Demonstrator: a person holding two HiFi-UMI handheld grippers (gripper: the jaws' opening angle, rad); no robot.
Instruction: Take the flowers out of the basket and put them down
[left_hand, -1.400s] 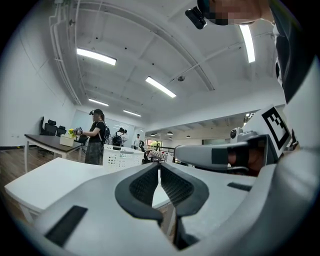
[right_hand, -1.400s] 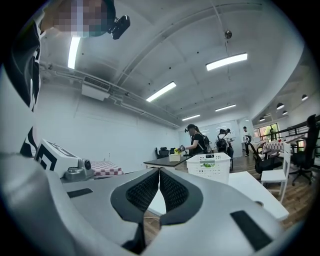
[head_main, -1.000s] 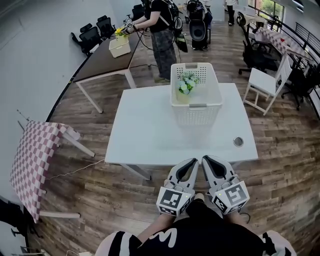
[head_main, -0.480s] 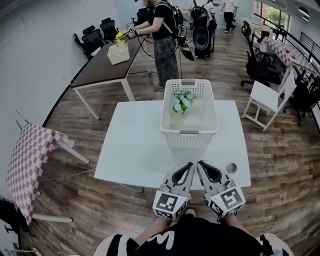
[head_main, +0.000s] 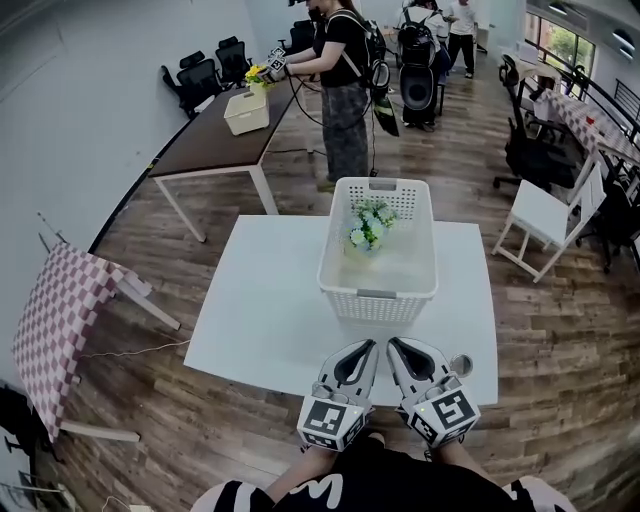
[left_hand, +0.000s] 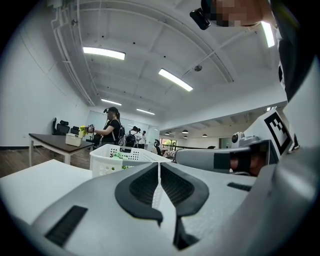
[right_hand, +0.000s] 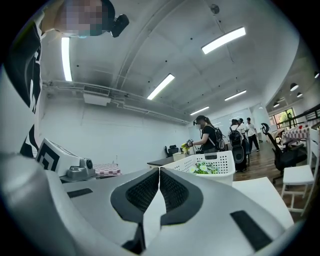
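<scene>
A white perforated basket (head_main: 378, 292) stands on the white table (head_main: 265, 310), toward its far middle. Inside it lies a bunch of white and green flowers (head_main: 367, 225), at the basket's far left. Both grippers hover side by side over the table's near edge, well short of the basket. My left gripper (head_main: 366, 346) is shut with nothing in it, and so is my right gripper (head_main: 393, 344). In the left gripper view the basket (left_hand: 116, 159) shows just beyond the closed jaws. In the right gripper view the flowers (right_hand: 204, 169) peek over the basket rim (right_hand: 210, 160).
A round cable hole (head_main: 461, 364) sits at the table's near right corner. A person (head_main: 343, 80) works at a brown table (head_main: 225, 125) behind, with another basket (head_main: 246, 110). A checkered-cloth table (head_main: 50, 325) is at left, a white chair (head_main: 545, 225) at right.
The table and basket have drawn closer in the head view, and both shut grippers now reach over the table's near edge. Nothing was gripped or released.
</scene>
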